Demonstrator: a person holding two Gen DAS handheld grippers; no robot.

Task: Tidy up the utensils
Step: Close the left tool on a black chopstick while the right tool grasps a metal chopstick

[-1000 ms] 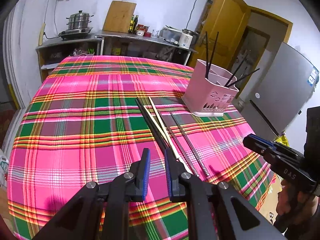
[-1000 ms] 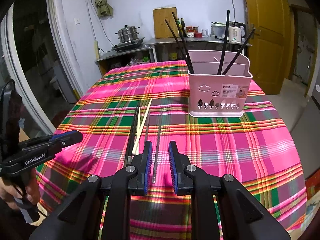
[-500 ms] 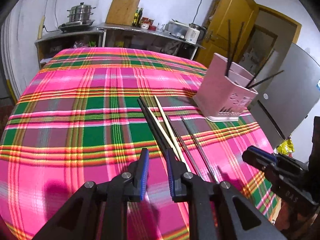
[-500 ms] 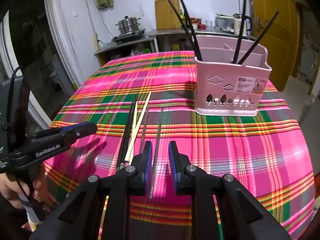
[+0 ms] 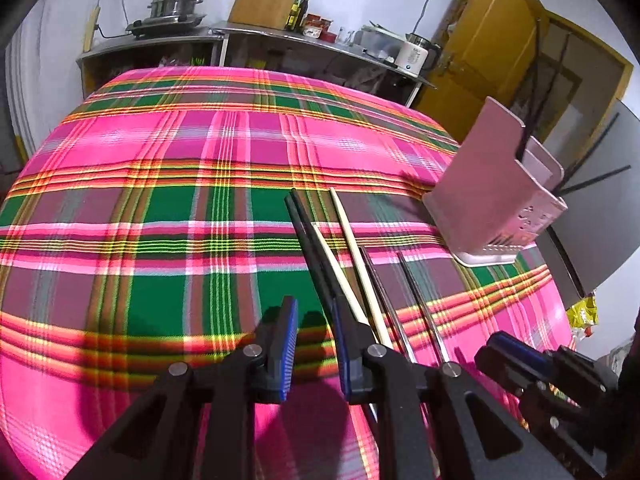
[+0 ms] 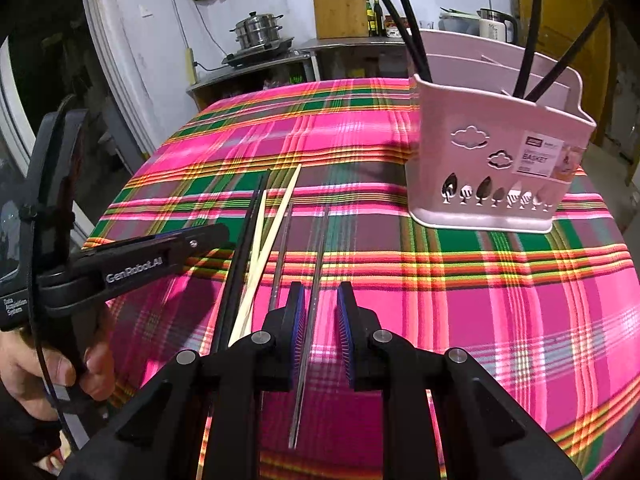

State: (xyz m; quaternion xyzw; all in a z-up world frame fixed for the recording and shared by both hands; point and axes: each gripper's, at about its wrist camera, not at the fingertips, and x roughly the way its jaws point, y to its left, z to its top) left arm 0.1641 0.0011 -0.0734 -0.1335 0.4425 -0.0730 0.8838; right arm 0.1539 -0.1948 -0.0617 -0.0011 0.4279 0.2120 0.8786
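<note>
Chopsticks lie scattered on a plaid-covered tabletop (image 6: 480, 320) as a pickup begins in the job of sorting utensils into the pink basket (image 6: 496, 168), which stands upper right in the right wrist view and already holds several black sticks. Loose on the cloth, in a rough row at centre frame, are a black pair (image 6: 244, 248), a pale wooden pair (image 6: 268, 240) and two metal chopsticks (image 6: 318, 264).

Right tongs (image 6: 320, 332), lower centre of that view, are parted and low over the cloth, the rightmost metal stick running through the gap between the blue pads; no pad appears to touch it yet. Judging by this, the next move calls for closing on that thin, slippery rod and lifting it toward the basket.

Left tongs (image 5: 316, 340), lower centre of the left wrist view, are also parted and hold nothing, one finger just beside the black pair, level and angled in from the left.
</note>
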